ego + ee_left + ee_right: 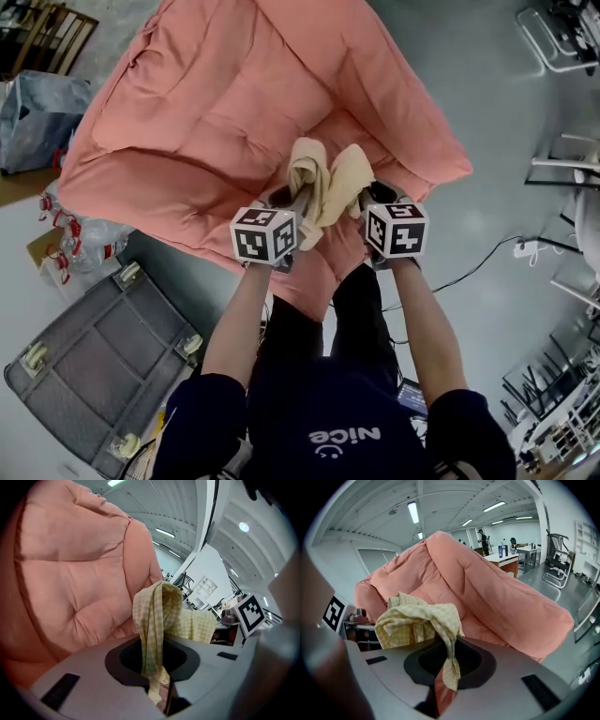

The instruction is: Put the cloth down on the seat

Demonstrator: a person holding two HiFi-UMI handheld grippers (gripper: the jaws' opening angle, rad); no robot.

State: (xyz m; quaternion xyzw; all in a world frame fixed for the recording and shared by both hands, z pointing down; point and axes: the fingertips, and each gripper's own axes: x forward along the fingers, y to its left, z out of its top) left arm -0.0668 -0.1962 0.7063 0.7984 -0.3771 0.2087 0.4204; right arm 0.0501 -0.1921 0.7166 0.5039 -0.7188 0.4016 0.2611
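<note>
A pale yellow checked cloth (328,187) hangs bunched between my two grippers, just above the front of the pink padded seat (216,103). The left gripper (292,204) is shut on one end of the cloth (154,620), which runs down into its jaws. On the other end of the cloth (424,620) my right gripper (367,202) is shut too. In both gripper views the pink seat (70,573) fills the space behind the cloth; its puffy backrest (487,588) rises ahead. The jaw tips are hidden under the fabric.
A grey wheeled case (94,375) lies on the floor at lower left, with bottles (70,239) and a grey bag (37,117) beside the seat. Cables and a power strip (530,248) lie on the floor at right, near chair frames (562,169).
</note>
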